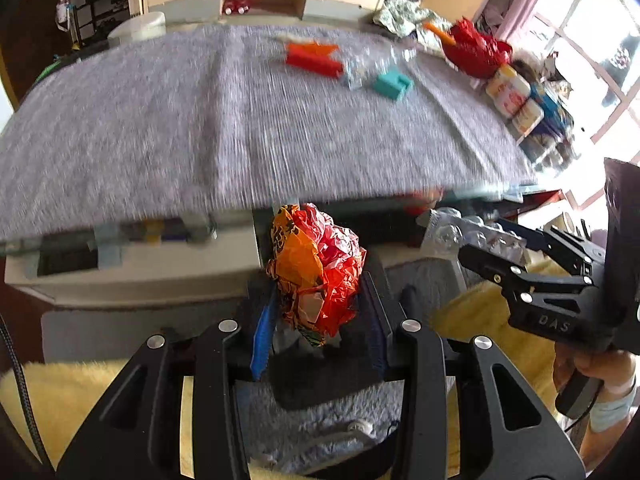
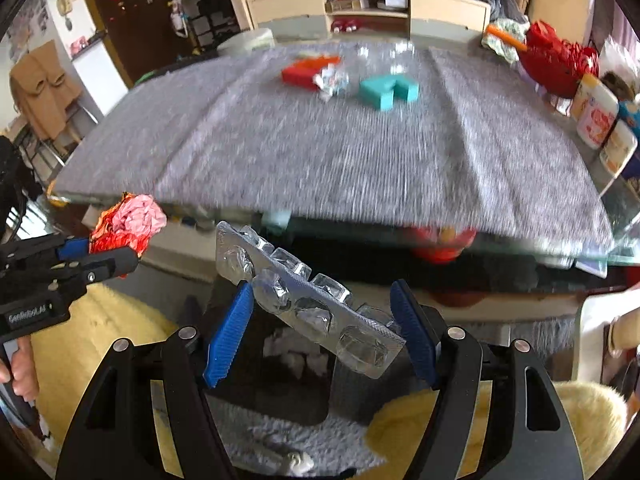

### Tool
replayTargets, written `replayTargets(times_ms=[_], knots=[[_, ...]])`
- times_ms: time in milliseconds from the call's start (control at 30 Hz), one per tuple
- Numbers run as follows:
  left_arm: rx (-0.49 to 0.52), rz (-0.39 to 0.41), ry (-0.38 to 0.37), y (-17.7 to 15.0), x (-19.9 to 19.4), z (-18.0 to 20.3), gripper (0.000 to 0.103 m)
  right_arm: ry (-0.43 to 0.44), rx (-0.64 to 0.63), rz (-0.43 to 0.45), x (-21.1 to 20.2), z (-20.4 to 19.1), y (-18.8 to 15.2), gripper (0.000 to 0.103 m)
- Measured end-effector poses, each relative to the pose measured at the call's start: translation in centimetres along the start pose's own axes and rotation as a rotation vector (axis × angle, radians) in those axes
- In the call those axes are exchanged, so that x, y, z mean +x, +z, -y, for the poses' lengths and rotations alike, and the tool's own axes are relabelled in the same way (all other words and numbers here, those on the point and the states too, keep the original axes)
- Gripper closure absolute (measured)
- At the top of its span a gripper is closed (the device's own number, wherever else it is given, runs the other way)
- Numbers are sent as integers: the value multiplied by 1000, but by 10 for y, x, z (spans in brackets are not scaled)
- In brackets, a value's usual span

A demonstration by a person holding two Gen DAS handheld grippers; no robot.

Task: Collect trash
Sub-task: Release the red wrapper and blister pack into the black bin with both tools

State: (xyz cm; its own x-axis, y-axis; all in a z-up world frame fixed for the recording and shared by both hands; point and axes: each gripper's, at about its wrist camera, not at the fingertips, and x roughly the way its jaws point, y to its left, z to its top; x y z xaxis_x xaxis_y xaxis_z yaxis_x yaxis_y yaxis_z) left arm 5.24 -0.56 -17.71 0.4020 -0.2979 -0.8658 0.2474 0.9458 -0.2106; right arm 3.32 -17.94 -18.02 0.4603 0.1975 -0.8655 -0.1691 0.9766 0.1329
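While both loads hang below the grey-clothed table's (image 2: pixel 320 152) near edge, your left gripper (image 1: pixel 316 304) clamps a crumpled orange wrapper (image 1: pixel 316 272) and your right gripper (image 2: pixel 320 320) pinches an empty blister pack (image 2: pixel 304 300). Crumpled foil (image 2: pixel 330 80) remains mid-table, beside the teal block (image 2: pixel 388 90).

The right gripper (image 2: pixel 322 328) pinches an empty blister pack (image 2: pixel 304 298) slanting from 10 to 4 o'clock between its blue pads (image 2: pixel 228 336). At 9 o'clock the left gripper (image 2: pixel 120 258) clamps a crumpled orange-red wrapper (image 2: pixel 128 224). Toward 12, a teal block (image 2: pixel 386 89) lies on the grey tablecloth (image 2: pixel 320 160).
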Motion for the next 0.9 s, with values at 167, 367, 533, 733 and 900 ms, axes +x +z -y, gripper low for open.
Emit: replayTargets(times_ms=[167,367,533,733,900], knots=[[-8,-69,-6,-28,25,0,66,-12,17,-56,23,0,-21,31],[-15,-152,-32,-55,60,-2,66,-15,32,-132,55,-3,-41,31],[-17,-203,-33,-67,85,-3,66,-10,46,-186,79,-4,-45,31],[-32,-231,-41,-71,100,-5,65,2,61,-214,94,-5,-43,31],[-39,-237,-47,-67,103,-8,55,24,60,-211,95,-10,-36,30]])
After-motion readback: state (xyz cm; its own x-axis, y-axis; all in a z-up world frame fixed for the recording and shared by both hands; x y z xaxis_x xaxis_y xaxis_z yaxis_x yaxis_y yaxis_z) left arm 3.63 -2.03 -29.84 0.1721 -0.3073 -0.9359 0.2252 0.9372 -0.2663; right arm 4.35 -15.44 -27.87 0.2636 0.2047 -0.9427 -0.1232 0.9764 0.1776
